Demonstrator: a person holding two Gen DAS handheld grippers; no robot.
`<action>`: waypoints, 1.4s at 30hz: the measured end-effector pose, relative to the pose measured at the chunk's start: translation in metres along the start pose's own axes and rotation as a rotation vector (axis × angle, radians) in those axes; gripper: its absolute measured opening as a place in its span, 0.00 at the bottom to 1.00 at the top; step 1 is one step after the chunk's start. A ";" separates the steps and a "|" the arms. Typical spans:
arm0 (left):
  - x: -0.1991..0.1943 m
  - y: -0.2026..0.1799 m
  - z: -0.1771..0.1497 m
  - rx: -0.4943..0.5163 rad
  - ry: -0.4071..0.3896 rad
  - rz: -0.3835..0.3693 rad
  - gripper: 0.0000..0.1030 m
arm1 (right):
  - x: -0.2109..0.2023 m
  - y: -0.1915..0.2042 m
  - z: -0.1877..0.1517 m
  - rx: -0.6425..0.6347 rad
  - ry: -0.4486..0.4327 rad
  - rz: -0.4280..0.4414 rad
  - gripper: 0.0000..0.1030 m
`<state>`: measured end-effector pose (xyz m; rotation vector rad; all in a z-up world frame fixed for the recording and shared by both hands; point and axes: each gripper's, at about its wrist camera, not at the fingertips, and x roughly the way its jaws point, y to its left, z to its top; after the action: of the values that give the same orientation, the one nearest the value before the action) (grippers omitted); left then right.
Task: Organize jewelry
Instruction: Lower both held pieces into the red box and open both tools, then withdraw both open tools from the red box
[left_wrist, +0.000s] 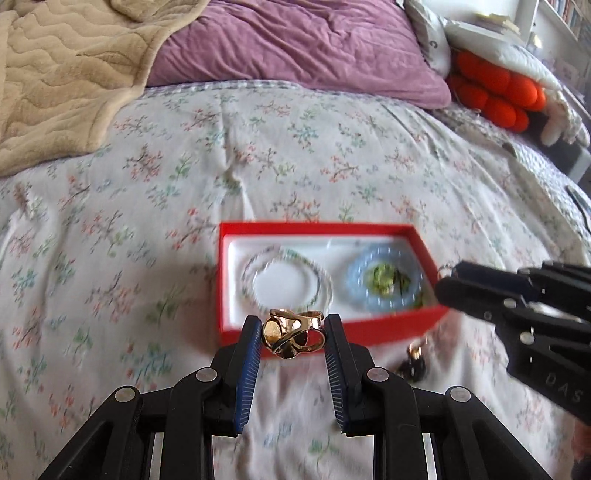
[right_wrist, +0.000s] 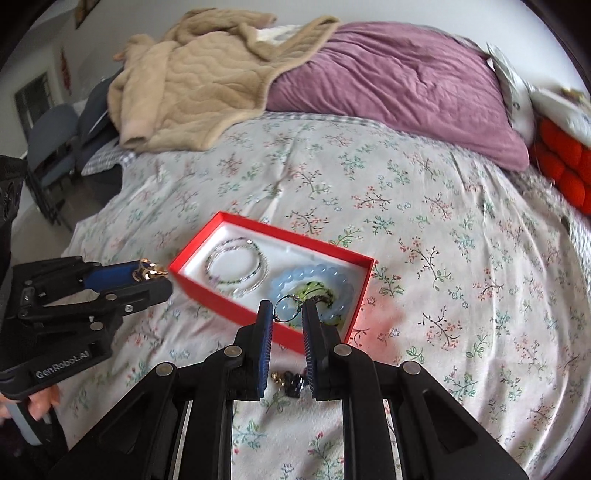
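Note:
My left gripper (left_wrist: 292, 334) is shut on a chunky gold ring (left_wrist: 291, 338), held just before the near wall of the red jewelry box (left_wrist: 332, 332). The box holds a clear beaded bracelet (left_wrist: 288, 275), a pale blue bead bracelet (left_wrist: 384, 280) and a green piece (left_wrist: 386, 282). My right gripper (right_wrist: 287, 308) is shut on a thin wire hoop (right_wrist: 286, 310) over the box's near right edge (right_wrist: 236, 302). It shows in the left wrist view (left_wrist: 448, 275). The left gripper (right_wrist: 153, 275) with the gold ring (right_wrist: 149, 273) is left of the box.
A small dark and gold piece (right_wrist: 290, 380) lies on the floral bedsheet (right_wrist: 424, 229) below my right gripper; it shows in the left wrist view (left_wrist: 415, 363). A beige blanket (right_wrist: 192, 85), a purple pillow (right_wrist: 399, 81) and an orange knotted cushion (left_wrist: 495, 92) lie at the far end.

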<state>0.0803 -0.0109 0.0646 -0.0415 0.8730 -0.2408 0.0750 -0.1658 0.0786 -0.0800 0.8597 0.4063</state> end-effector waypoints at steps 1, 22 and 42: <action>0.003 0.000 0.002 0.003 0.001 0.000 0.27 | 0.003 -0.002 0.002 0.010 0.003 0.001 0.17; 0.062 -0.003 0.018 0.027 0.055 0.017 0.28 | 0.049 -0.022 0.008 0.121 0.074 -0.027 0.18; 0.009 -0.004 0.005 0.027 0.024 0.044 0.79 | -0.001 -0.029 -0.004 0.133 0.044 -0.026 0.61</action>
<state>0.0883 -0.0175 0.0617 0.0058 0.8937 -0.2119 0.0827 -0.1932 0.0744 0.0228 0.9258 0.3231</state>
